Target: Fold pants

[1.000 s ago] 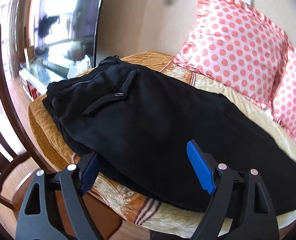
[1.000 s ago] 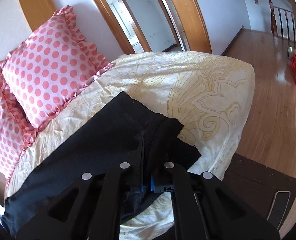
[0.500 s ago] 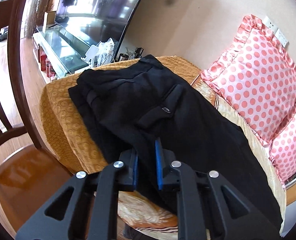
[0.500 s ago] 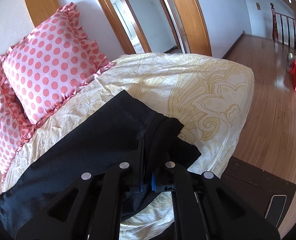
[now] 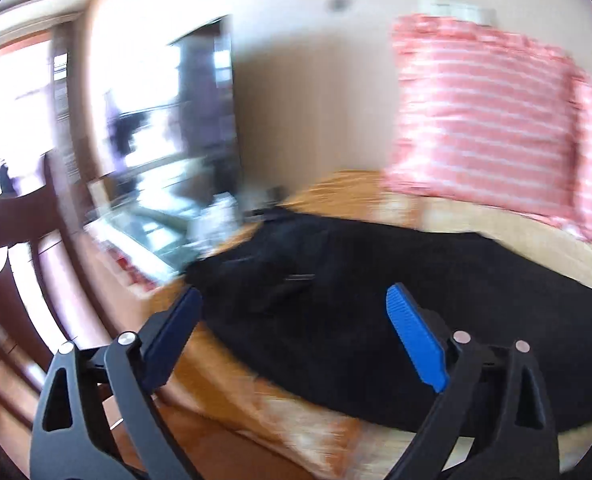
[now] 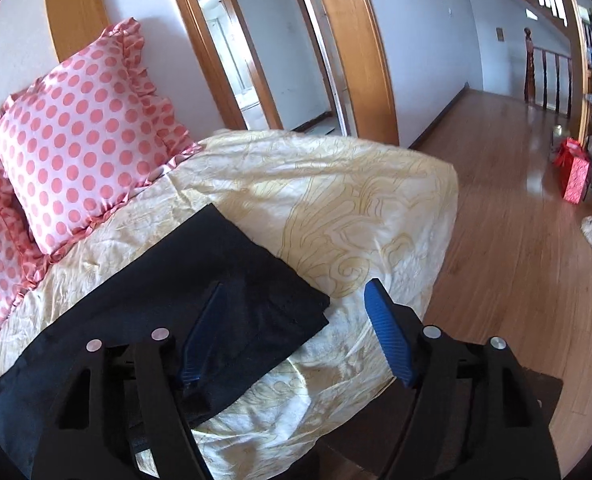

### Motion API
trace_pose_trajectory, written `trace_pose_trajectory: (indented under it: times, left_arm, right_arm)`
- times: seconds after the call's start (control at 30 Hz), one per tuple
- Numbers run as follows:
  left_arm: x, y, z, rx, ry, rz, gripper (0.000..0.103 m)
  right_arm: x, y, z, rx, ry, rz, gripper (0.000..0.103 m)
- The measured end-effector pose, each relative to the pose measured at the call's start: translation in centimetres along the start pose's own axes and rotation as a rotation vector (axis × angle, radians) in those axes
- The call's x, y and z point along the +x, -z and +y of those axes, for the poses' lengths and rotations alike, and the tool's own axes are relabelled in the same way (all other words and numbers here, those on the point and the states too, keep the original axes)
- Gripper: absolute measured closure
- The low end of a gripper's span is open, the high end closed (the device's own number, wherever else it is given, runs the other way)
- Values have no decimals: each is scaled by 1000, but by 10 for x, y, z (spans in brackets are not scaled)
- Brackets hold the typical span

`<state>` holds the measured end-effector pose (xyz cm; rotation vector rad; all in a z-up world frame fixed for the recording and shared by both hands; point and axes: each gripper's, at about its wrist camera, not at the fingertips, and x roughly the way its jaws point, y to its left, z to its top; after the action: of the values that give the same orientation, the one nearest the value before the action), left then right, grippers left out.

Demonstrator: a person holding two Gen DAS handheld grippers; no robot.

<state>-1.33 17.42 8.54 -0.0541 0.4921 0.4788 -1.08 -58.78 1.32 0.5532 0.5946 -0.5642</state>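
Note:
Black pants (image 5: 376, 304) lie stretched across the yellow-and-orange bed cover (image 5: 223, 384); the left wrist view is blurred by motion. My left gripper (image 5: 292, 291) hovers over the waist end with its jaws opening wide, and nothing is pressed between the blue pads. In the right wrist view the leg end of the pants (image 6: 199, 280) rests flat on the cover (image 6: 336, 208). My right gripper (image 6: 296, 292) stands just above its hem corner. Its jaws are opening too, and the pads are off the cloth.
Pink polka-dot pillows (image 6: 79, 160) lean on the wall at the head of the bed. A dark wooden chair (image 5: 19, 248) and a television (image 5: 199, 120) over a glass cabinet stand left of the bed. A wood floor (image 6: 516, 240) with a red bag (image 6: 574, 176) lies to the right.
Both grippers were shut on folds of the pants half a second ago and have let go. The leg end has dropped flat. The left view has lifted and swung.

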Motion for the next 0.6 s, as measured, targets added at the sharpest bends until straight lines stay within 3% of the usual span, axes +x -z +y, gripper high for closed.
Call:
trace_pose_trajectory:
  times: [0.13, 0.23, 0.43, 0.6]
  left_arm:
    - [0, 6, -54, 60, 227, 67, 8]
    - [3, 14, -88, 100, 330, 107, 8]
    - [10, 30, -128, 156, 426, 155, 8]
    - [15, 35, -138, 150, 448, 188, 8]
  right_arm:
    - [-1, 8, 1, 11, -35, 5, 37]
    - [-7, 16, 3, 8, -73, -4, 43]
    - [-12, 24, 8, -48, -112, -39, 52]
    - [-14, 26, 8, -17, -166, -8, 59]
